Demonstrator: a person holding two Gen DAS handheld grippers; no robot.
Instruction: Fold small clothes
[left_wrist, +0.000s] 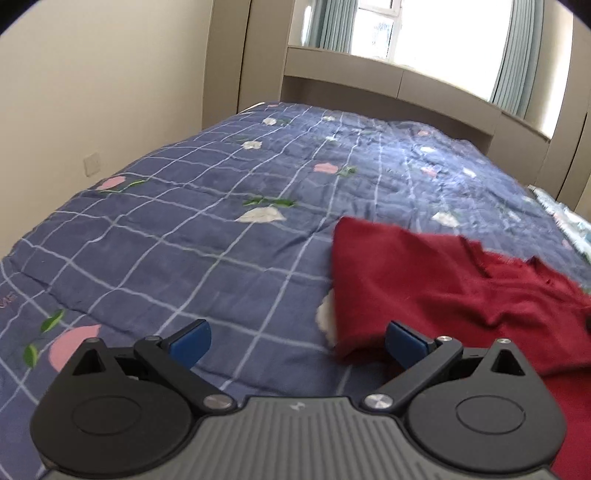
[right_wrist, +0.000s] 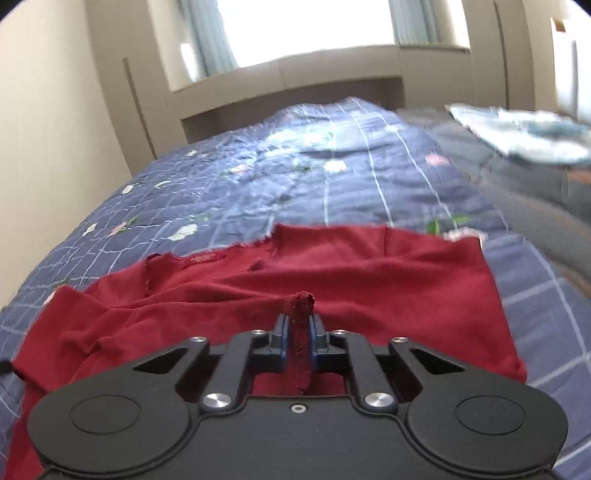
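My right gripper (right_wrist: 298, 332) is pinching the red garment (right_wrist: 332, 273) hem; left gripper (left_wrist: 297, 341) is spread wide, empty. Next I'd grab the near-left edge.

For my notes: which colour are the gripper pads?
Blue pads, clearest in the left wrist view.

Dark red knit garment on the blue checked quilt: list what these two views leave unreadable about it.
- Dark red knit garment: near part hidden by the right gripper body, right wrist view; type unclear.
- Its right side is cut off by the frame edge, left wrist view.
- Pale patterned cloth at the far right: blurred.
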